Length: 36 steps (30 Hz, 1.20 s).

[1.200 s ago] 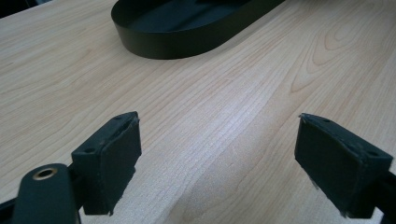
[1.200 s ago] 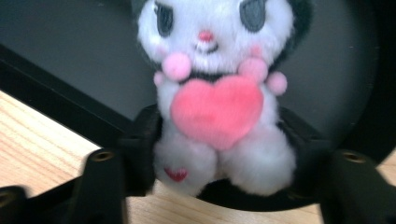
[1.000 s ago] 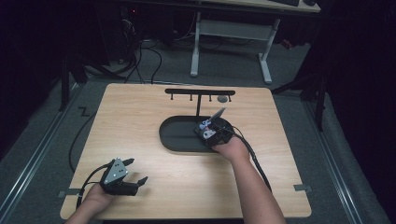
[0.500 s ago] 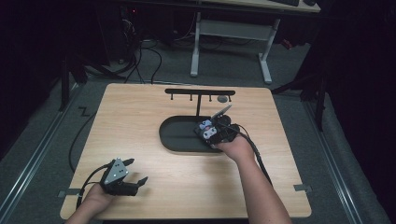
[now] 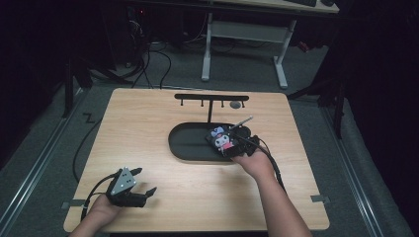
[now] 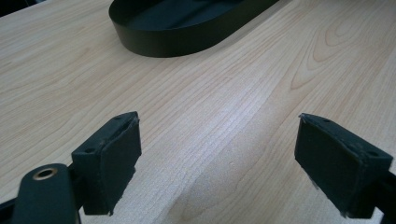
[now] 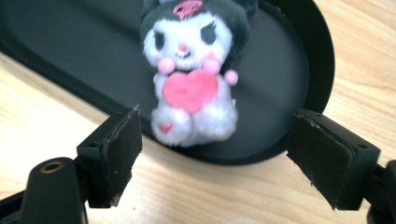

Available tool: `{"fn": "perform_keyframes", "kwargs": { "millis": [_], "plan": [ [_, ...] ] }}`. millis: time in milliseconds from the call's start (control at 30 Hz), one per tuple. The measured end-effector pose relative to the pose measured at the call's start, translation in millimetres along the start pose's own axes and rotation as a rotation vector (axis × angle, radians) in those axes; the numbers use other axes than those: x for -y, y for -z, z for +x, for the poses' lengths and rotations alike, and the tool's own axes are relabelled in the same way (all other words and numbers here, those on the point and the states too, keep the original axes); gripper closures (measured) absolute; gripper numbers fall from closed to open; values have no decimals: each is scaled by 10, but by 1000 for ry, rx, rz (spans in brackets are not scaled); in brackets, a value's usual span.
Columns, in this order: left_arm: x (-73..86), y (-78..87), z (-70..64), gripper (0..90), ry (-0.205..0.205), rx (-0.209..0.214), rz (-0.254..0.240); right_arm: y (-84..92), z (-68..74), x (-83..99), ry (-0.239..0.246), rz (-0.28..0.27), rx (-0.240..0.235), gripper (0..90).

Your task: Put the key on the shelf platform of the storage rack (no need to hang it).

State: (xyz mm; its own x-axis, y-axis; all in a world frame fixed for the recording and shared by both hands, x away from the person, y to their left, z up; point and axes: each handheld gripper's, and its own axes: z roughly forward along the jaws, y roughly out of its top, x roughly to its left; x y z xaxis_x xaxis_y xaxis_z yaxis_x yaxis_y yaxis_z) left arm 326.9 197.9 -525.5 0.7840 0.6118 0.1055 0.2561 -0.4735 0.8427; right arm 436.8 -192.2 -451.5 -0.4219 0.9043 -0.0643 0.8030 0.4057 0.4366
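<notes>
A small plush toy [image 7: 191,79] with a black hood, white face and pink heart lies at the right end of a black oval tray [image 7: 289,51]. My right gripper [image 7: 215,154] is open, its jaws standing wide on either side of the toy's feet without touching it. From above, the plush toy [image 5: 223,140] sits in the tray [image 5: 188,143] just ahead of the right gripper [image 5: 234,144]. The left gripper [image 5: 144,180] rests open near the table's front left corner. In its own view the left gripper [image 6: 217,154] holds nothing over bare wood, with the tray [image 6: 187,28] farther off.
A black stand with a hooked crossbar [image 5: 210,98] rises behind the tray, and a small grey round thing [image 5: 236,104] hangs near its right end. The light wooden table [image 5: 148,123] ends close to both hands. Cables trail from the grippers.
The right hand has drawn back slightly toward the near right, leaving the plush toy in plain sight in the tray. The left gripper has stayed in place.
</notes>
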Motion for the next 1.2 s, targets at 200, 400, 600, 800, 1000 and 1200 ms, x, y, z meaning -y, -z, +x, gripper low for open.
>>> {"fn": "perform_keyframes", "kwargs": {
  "millis": [200,400,600,800,1000,1200],
  "plan": [
    [2,1,-5,155,1,-2,2,43,25,158,20,-46,-19,185],
    [7,11,-20,155,-9,-10,-5,82,39,336,30,-97,-44,187],
    [9,17,-18,155,-4,-16,-8,92,100,568,44,-185,-11,143],
    [9,15,-15,155,0,-18,-7,80,116,810,14,-270,-14,134],
    [14,23,-25,155,-6,-20,-15,59,112,1084,-18,-340,-8,106],
    [11,18,-23,155,-8,-18,-12,60,164,1457,-62,-417,0,99]
  ]
}}
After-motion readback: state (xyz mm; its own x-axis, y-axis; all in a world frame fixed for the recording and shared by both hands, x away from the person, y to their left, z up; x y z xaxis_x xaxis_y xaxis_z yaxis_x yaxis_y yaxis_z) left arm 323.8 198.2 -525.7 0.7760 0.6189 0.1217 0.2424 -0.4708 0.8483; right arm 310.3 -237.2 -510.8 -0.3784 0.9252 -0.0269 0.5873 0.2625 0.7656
